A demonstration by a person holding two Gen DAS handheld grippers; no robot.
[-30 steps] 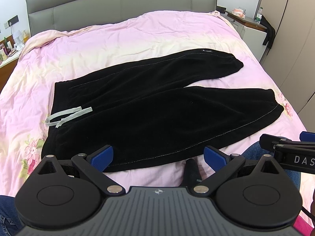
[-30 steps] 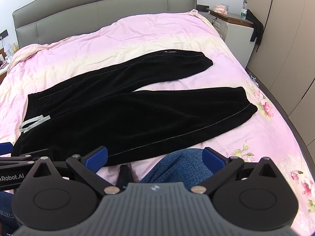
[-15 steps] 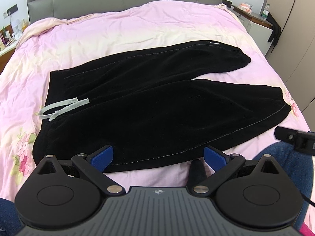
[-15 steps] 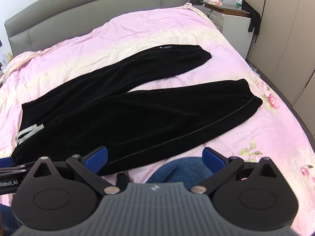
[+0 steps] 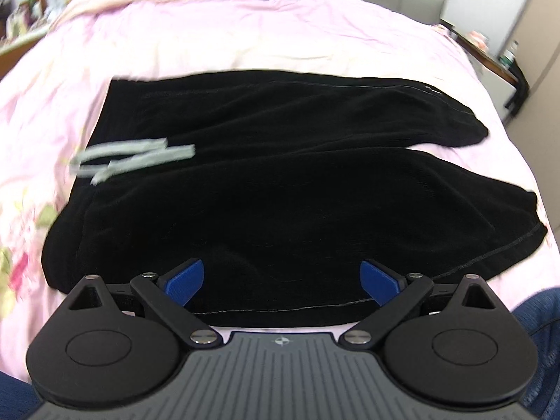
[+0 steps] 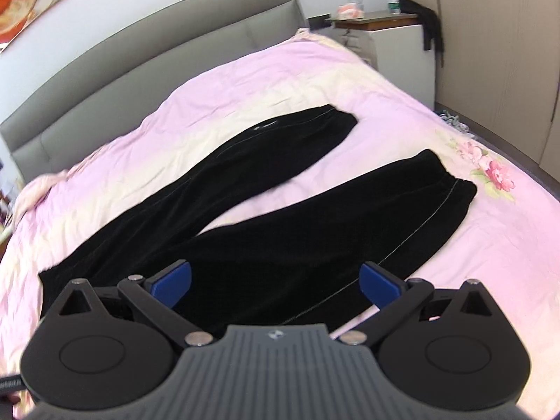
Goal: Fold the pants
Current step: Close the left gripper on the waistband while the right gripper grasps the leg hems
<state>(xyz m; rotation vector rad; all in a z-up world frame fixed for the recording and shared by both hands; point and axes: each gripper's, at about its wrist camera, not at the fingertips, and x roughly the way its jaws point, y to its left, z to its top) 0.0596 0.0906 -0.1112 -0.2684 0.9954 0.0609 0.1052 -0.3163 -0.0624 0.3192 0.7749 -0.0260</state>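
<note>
Black pants (image 5: 280, 182) lie spread flat on the pink bed, waistband at the left with a grey drawstring (image 5: 133, 159), two legs running to the right. My left gripper (image 5: 281, 280) is open and empty, low over the near edge of the pants by the waist. In the right wrist view the pants (image 6: 280, 245) show both legs apart, cuffs at the far right. My right gripper (image 6: 276, 281) is open and empty over the near leg.
The pink floral duvet (image 6: 455, 262) covers the whole bed. A grey headboard (image 6: 175, 42) runs along the back. A nightstand (image 6: 385, 31) with small items stands at the far right, beside wardrobe doors (image 6: 497, 42). My jeans-clad knee (image 5: 539, 322) is at the lower right.
Both grippers have moved forward and down toward the pants. The left swung toward the waistband side, the right toward the leg side. Both stayed open.
</note>
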